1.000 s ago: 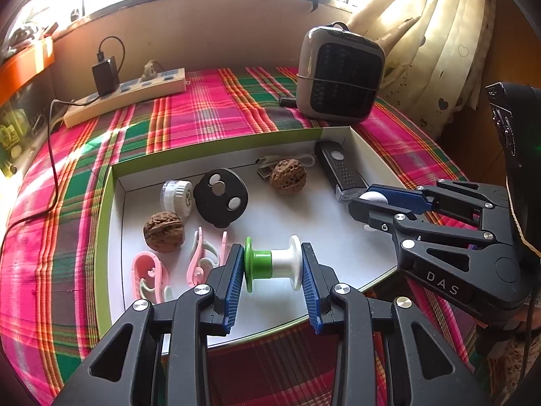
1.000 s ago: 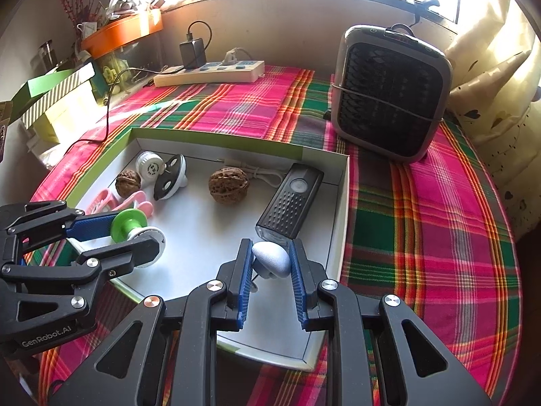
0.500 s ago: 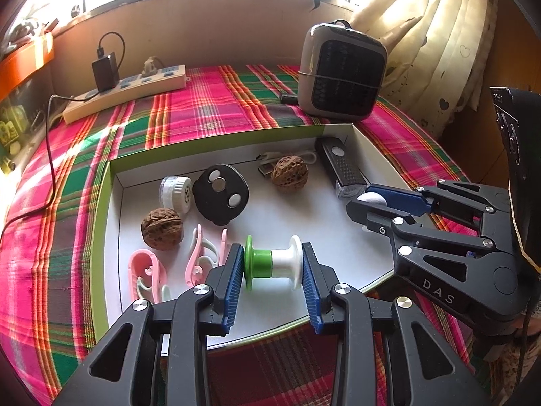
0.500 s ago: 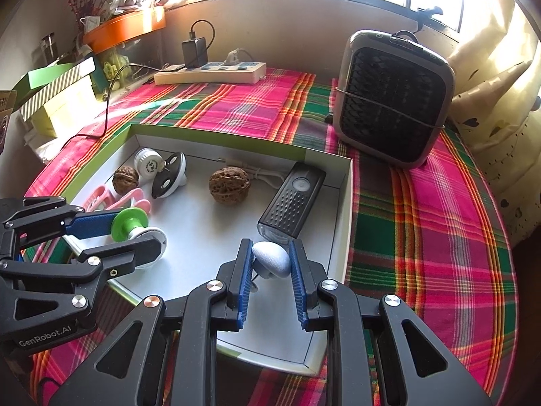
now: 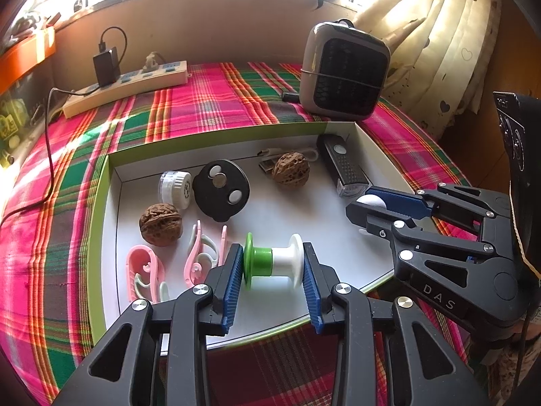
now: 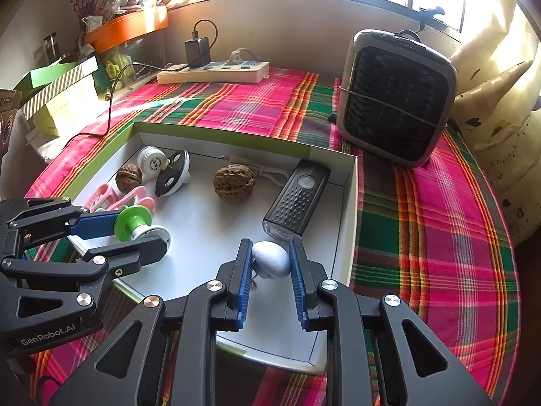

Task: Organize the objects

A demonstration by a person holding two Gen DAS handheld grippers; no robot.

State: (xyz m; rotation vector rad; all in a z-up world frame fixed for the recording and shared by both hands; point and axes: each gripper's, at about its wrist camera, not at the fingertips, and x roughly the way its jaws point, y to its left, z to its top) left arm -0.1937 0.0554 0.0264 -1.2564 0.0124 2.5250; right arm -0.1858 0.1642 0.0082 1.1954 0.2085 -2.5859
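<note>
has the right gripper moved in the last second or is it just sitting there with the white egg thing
No. The right gripper stays shut on the white egg, just in front of the black flashlight near the box's right wall, as before.

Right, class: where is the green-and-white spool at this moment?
The green-and-white spool is clamped between the left gripper pads, over the near part of the white tray, just right of the pink clips.

a lived-in home corner by a window: plaid tablecloth [image 6: 439, 237] over the table, heart-print curtain [image 5: 439, 50] at two o'clock, small heater [image 6: 395, 101] at one o'clock, power strip [image 6: 216, 71] with a charger plugged in at twelve against the sill, orange tray [image 6: 128, 27] of clutter and gift boxes [image 6: 57, 94] at ten o'clock.
</note>
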